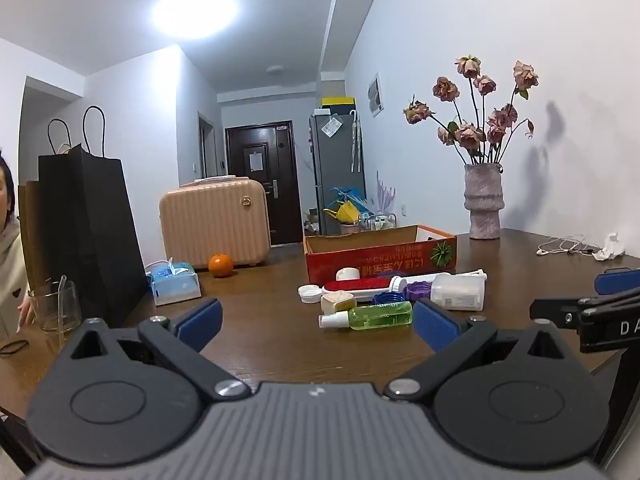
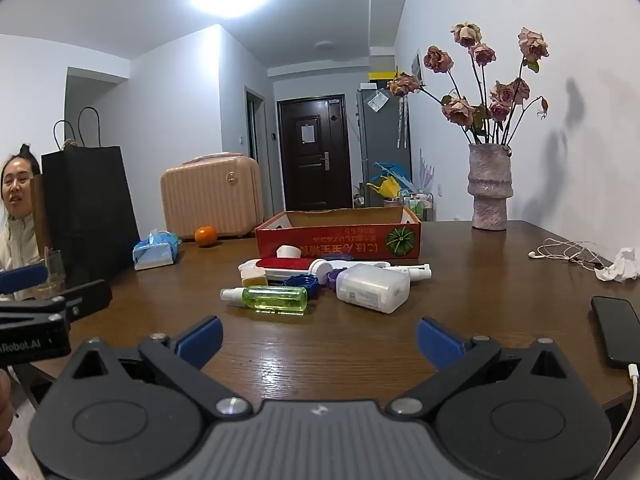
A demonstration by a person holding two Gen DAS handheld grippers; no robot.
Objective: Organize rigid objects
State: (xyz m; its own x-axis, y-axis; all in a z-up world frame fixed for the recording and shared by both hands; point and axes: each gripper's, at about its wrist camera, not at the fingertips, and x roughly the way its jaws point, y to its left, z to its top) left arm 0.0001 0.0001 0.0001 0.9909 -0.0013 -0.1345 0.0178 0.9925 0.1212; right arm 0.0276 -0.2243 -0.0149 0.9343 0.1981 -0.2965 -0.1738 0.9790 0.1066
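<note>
— Since both the left gripper and right gripper stand wide open and empty, nothing's sorted yet?

— Right; the green spray bottle lies nearest (red box just behind). Reach, then close.

Vase of dried roses far right on table, by wall. Earphones and crumpled tissue near right edge; phone nearer, cable plugged in. Left: black bag, glass, tissue pack, orange before beige suitcase. Behind: dark door, grey fridge. Person seated at left edge.
</note>
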